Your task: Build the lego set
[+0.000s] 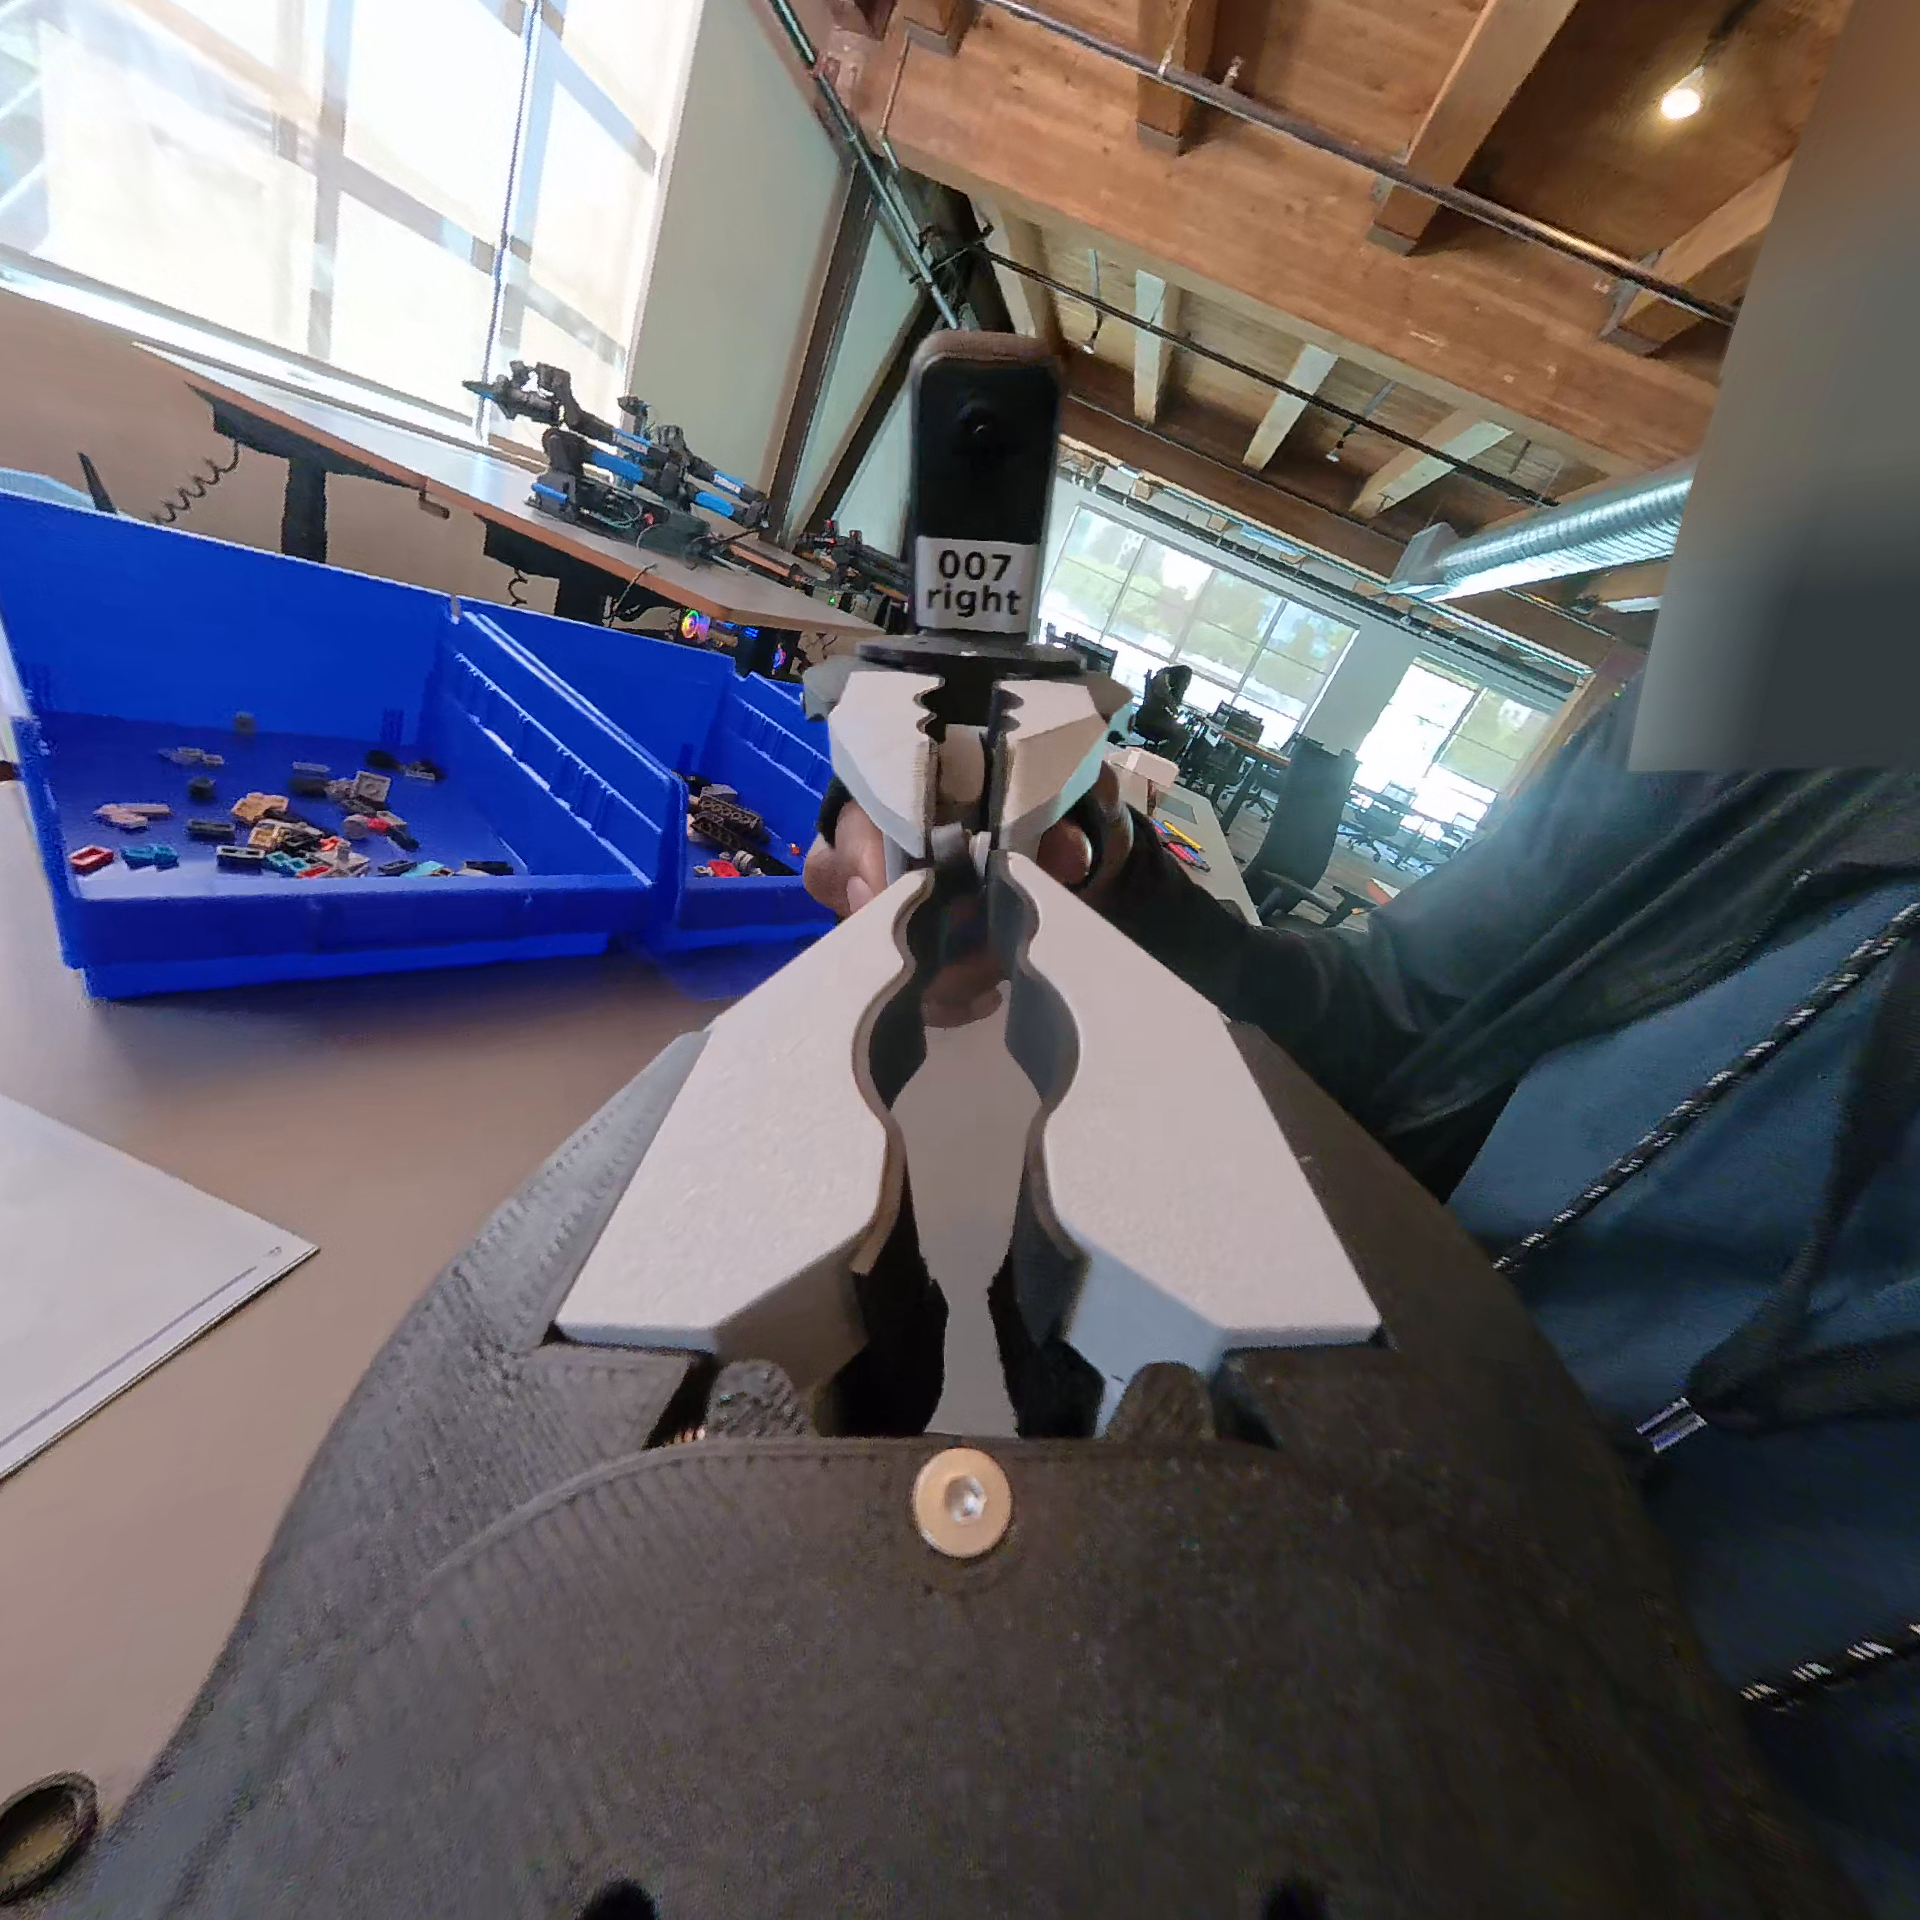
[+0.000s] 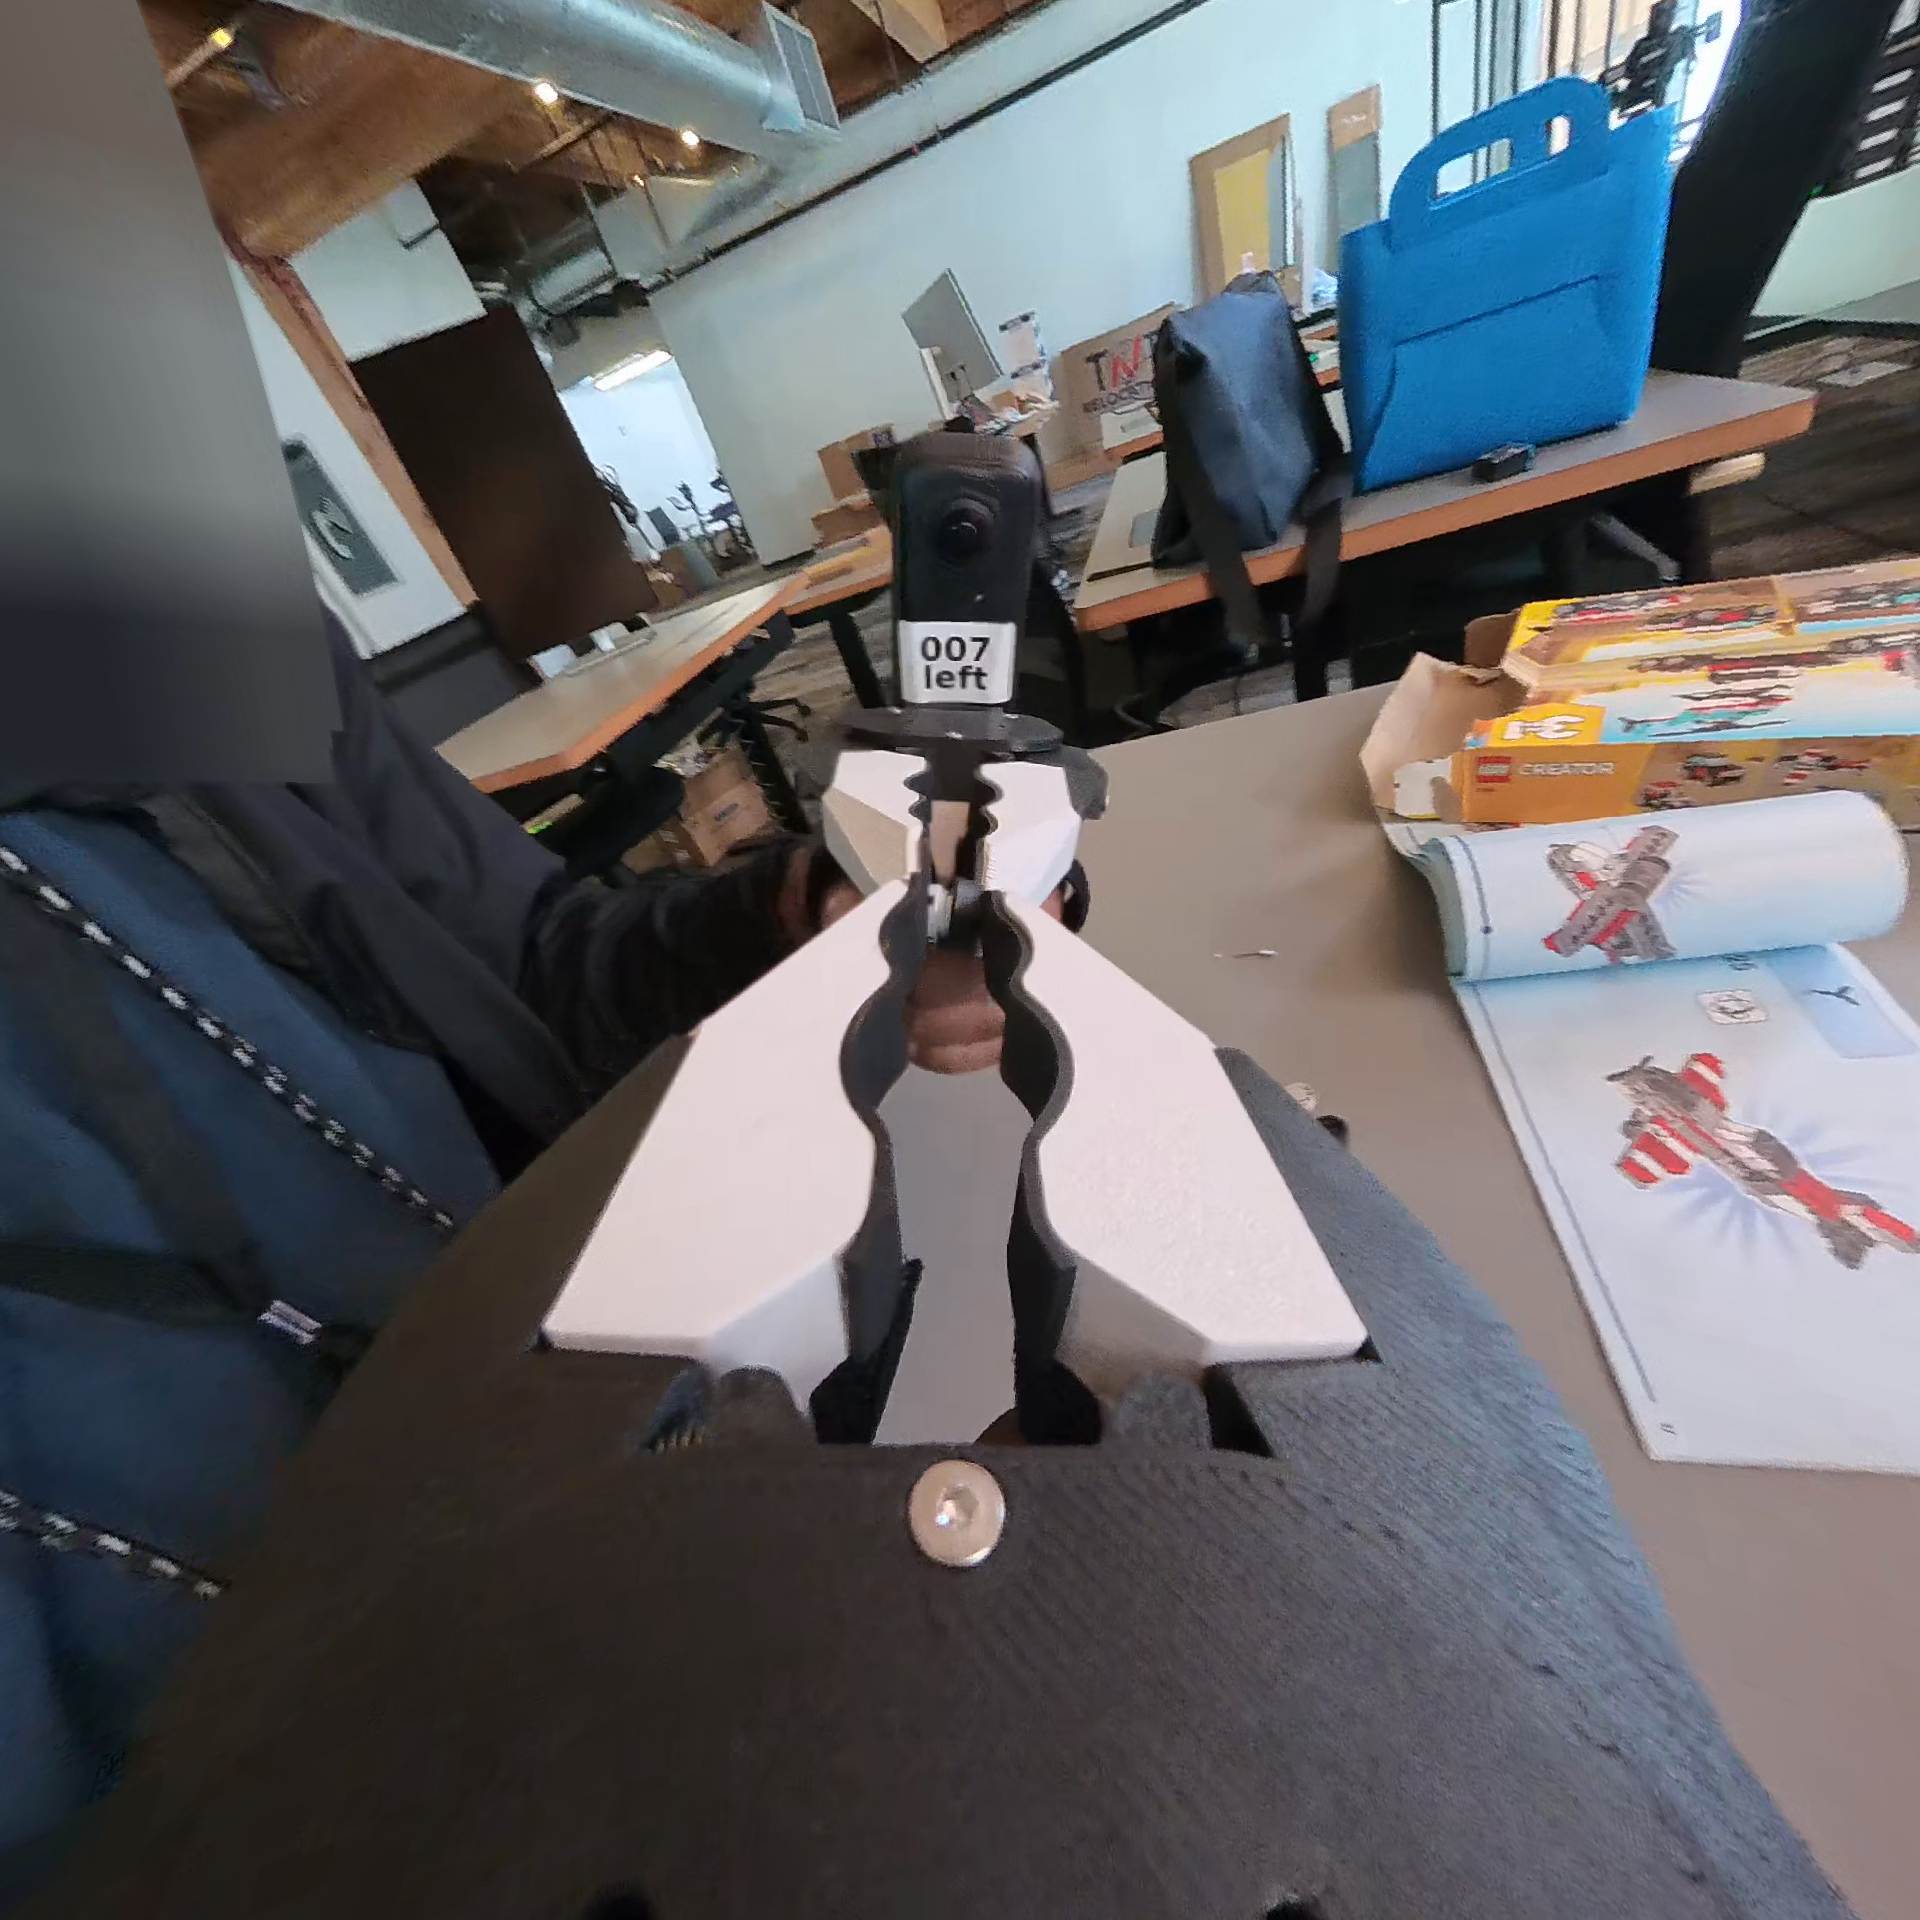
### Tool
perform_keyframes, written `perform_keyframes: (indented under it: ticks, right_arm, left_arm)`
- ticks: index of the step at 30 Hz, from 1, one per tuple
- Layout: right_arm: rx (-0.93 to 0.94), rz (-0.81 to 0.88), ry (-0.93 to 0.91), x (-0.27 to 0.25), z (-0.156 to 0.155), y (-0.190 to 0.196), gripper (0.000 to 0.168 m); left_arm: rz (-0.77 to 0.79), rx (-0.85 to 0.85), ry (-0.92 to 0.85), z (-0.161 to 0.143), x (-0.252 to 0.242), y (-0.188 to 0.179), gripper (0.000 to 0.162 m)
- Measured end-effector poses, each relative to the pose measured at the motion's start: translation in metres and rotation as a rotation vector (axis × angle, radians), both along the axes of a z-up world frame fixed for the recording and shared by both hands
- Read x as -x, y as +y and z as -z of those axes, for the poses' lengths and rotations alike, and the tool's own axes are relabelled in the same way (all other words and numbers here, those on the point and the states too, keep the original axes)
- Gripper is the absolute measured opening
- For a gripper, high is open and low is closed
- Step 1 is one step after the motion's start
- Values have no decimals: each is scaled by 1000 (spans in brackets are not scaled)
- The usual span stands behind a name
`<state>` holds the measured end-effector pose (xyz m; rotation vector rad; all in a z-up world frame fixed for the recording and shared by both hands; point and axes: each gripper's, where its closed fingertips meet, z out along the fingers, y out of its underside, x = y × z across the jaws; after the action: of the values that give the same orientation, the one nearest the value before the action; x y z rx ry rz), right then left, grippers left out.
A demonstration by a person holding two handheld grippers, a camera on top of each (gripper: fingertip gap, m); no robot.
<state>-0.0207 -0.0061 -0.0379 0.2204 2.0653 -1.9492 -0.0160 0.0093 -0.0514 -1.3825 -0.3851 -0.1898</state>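
Note:
My two grippers face each other tip to tip above the table. My left gripper point(image 1: 961, 883) has its jaws nearly together on a small dark lego piece point(image 1: 968, 906). My right gripper point(image 2: 951, 914) has its jaws nearly together on a small light grey lego piece point(image 2: 939, 916). The right gripper also shows in the left wrist view point(image 1: 958, 831), with the grey piece point(image 1: 948, 840) at its tips. The left gripper also shows in the right wrist view point(image 2: 954, 883). The two pieces touch where the tips meet; their exact shapes are too small to tell.
Two blue bins point(image 1: 343, 914) point(image 1: 727, 914) with several loose lego pieces point(image 1: 281, 821) stand on the brown table. A white sheet point(image 1: 114, 1257) lies at the left. A yellow lego box point(image 2: 1662, 748) and an open instruction booklet point(image 2: 1714, 1164) lie at the right. A person's blue jacket point(image 2: 208, 1195) is close. Left and right tips are no more than a few centimetres apart.

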Motion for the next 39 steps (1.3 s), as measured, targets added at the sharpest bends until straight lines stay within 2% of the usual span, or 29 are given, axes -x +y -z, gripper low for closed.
perform_keyframes:
  ticks: [6,18,20,23,27,33,39]
  right_arm:
    - [-66,91,159,7,4,-1,9]
    - [-86,169,422,6,-3,0,9]
    - [-58,155,383,5,-7,0,9]
    - [27,84,190,0,-12,-2,11]
    - [89,-15,-4,-5,-13,-2,24]
    - [73,-91,-88,-15,-10,-4,17]
    - [11,-26,-44,-7,-6,-3,11]
  left_arm:
    - [-20,2,-47,3,6,-2,8]
    - [-7,-41,-79,-3,4,-1,8]
    - [-4,-47,-54,-6,3,-2,7]
    - [-1,-52,2,-10,-1,-4,7]
    - [23,-55,64,-16,-10,-3,7]
    - [36,-29,89,-13,-14,-1,7]
    - [4,4,41,-7,-6,0,8]
